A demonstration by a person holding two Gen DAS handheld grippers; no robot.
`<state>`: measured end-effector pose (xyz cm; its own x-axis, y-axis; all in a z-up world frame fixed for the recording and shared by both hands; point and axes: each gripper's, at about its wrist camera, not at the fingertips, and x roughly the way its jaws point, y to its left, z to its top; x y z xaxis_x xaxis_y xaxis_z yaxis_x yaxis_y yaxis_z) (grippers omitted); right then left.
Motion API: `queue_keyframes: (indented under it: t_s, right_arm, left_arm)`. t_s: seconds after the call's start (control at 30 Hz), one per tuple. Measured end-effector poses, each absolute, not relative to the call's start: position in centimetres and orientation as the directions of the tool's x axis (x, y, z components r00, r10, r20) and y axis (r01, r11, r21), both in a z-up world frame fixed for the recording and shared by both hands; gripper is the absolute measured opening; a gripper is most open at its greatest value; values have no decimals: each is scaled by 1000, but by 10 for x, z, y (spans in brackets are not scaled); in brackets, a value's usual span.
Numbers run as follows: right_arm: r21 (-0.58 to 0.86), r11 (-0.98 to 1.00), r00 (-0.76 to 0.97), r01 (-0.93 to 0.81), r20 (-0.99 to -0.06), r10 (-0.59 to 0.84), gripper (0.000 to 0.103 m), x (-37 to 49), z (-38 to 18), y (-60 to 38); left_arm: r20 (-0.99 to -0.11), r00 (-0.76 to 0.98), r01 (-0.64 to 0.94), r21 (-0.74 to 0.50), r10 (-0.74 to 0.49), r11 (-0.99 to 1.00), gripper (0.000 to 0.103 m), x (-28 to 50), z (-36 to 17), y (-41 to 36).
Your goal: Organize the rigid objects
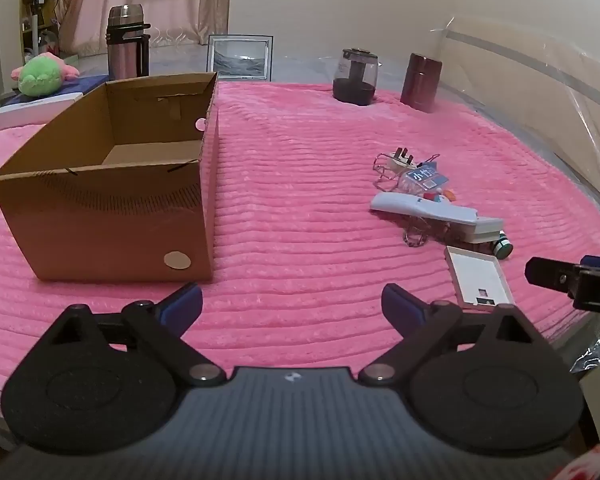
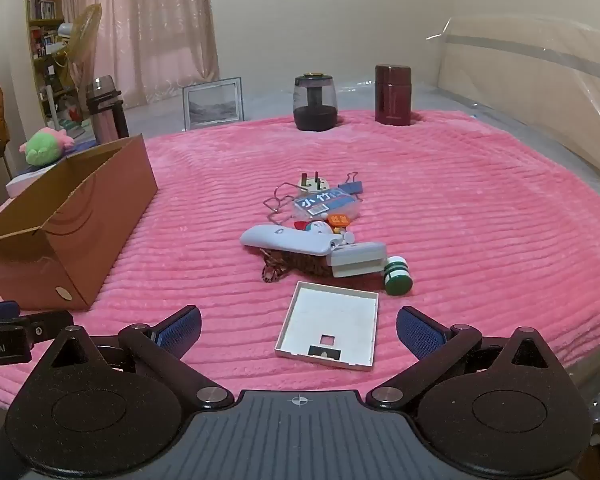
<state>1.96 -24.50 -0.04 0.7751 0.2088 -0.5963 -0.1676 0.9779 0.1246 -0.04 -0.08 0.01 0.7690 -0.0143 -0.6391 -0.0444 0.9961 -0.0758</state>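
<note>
An open, empty cardboard box (image 1: 112, 184) (image 2: 64, 232) stands on the pink blanket at the left. To its right lies a heap of small items: a white remote-like device (image 2: 300, 244) (image 1: 432, 210), a plug (image 2: 312, 184), a blue-labelled clear case (image 2: 324, 204), a blue binder clip (image 2: 352, 186), wire glasses (image 2: 278, 200), a green-and-white spool (image 2: 398, 276) and a shallow white tray lid (image 2: 332, 326) (image 1: 478, 278). My left gripper (image 1: 292, 308) is open over bare blanket, nearer the box. My right gripper (image 2: 298, 330) is open just before the white lid, nothing between its fingers.
A dark glass jar (image 2: 314, 102), a maroon flask (image 2: 392, 96) and a picture frame (image 2: 214, 102) stand at the blanket's far edge. A steel thermos (image 1: 126, 42) and a green plush toy (image 1: 40, 76) sit beyond the box. Plastic-wrapped headboard (image 2: 532, 80) at right.
</note>
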Motion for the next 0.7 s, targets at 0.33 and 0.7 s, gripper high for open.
queue_keyframes:
  t_s: [0.33,0.7]
  right_arm:
    - [127,979,776,-162,-596,206,101,20,-3,-243]
    - [128,979,781,-156,-590,202,101,20,0,-249]
  left_arm:
    - [-637,771,-34,-78,-23,996,92,1,-3,-1]
    - [-630,776,-33,-65,-16,997,92,1,0,-5]
